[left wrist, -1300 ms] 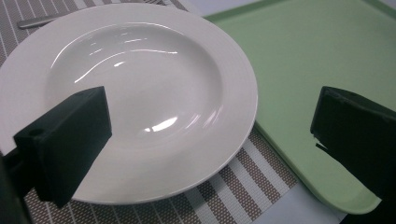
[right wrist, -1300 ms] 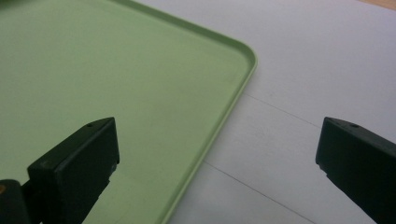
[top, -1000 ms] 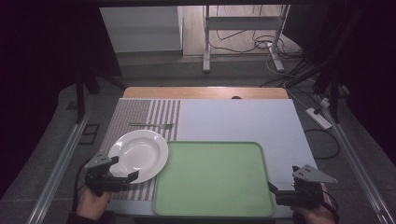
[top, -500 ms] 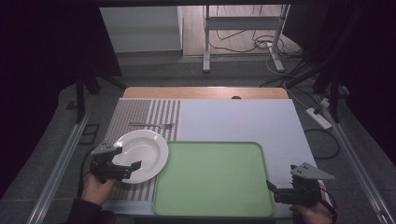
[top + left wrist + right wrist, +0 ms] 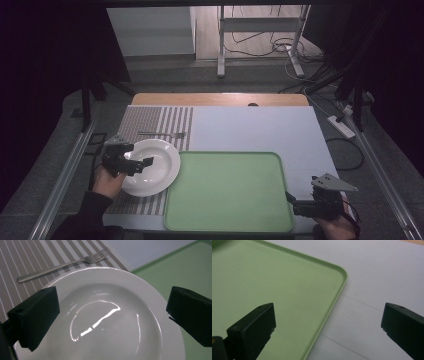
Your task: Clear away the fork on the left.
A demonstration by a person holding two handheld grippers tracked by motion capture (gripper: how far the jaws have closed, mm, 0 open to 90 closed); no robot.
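Hovering over the round white ceramic plate (image 5: 150,166), the left gripper (image 5: 134,164) had moved forward from the counter's near edge a second earlier, its jaws spread wide above the bowl. That plate lay just left of the green plastic tray (image 5: 228,192), on the striped placemat (image 5: 156,121), with a steel fork (image 5: 65,264) beyond it. By the tray's near right corner, the right gripper (image 5: 300,205) waited, jaws wide. A grasp of the plate looked imminent.
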